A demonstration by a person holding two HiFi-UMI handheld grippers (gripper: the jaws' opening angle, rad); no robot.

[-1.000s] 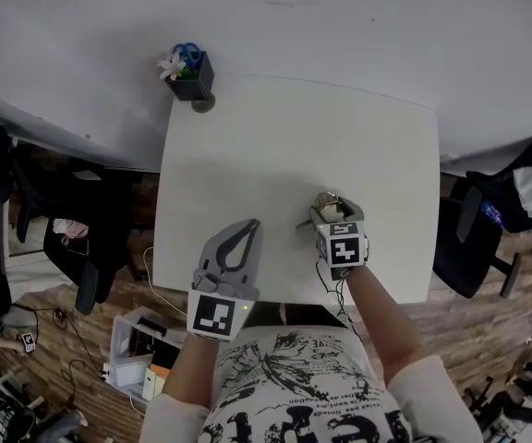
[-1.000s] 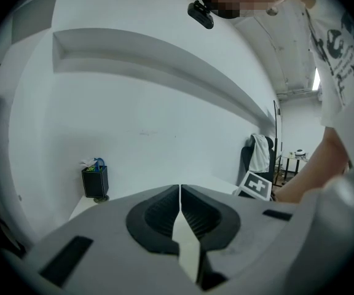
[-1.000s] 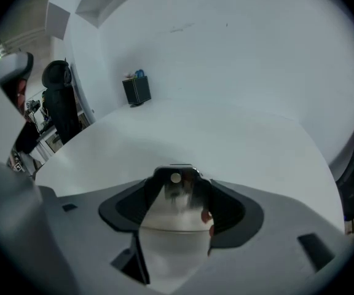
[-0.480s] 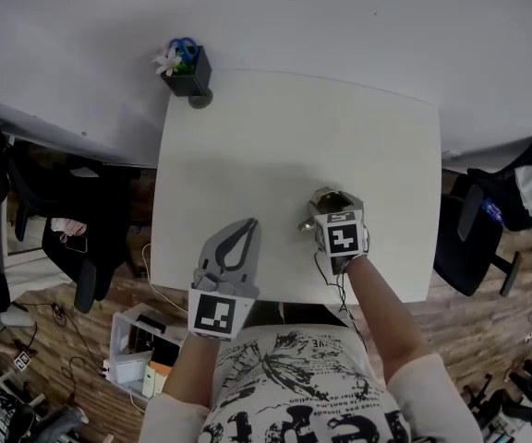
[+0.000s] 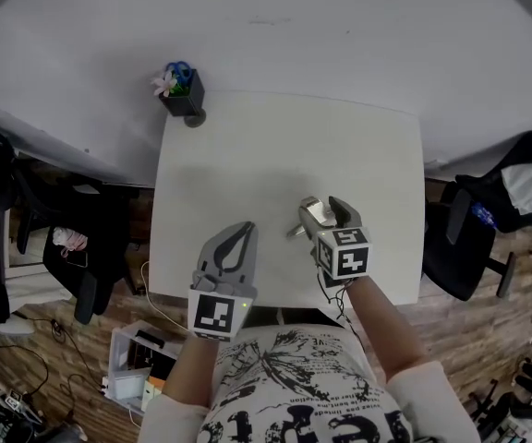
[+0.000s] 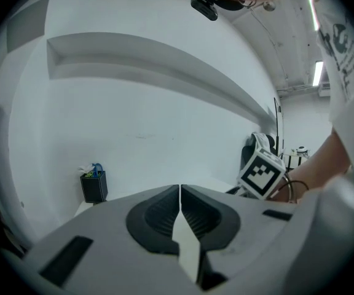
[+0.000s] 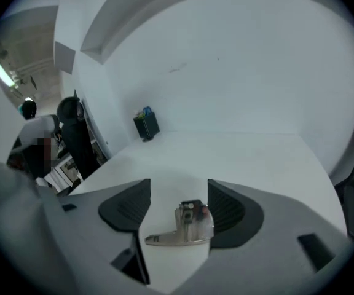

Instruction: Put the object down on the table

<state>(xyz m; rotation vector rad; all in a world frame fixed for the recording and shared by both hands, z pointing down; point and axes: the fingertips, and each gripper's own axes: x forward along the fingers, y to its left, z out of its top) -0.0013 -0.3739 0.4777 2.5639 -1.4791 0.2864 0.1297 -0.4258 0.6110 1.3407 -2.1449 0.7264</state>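
Metal object (image 7: 187, 225), one, on table (image 5: 247, 155), one left tool (image 5: 246, 230), one right tool (image 7: 178, 188)

The left gripper (image 5: 247, 228) and right gripper (image 5: 326, 212) are grey plastic with black ribbed pads (image 7: 229, 211) and black-and-white marker cubes (image 5: 218, 314); the person wears a white shirt (image 5: 294, 390) with black print.

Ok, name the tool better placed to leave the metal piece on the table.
Right. The right tool has its jaws apart around the small silvery metal piece on the white table; the left tool is shut and empty.
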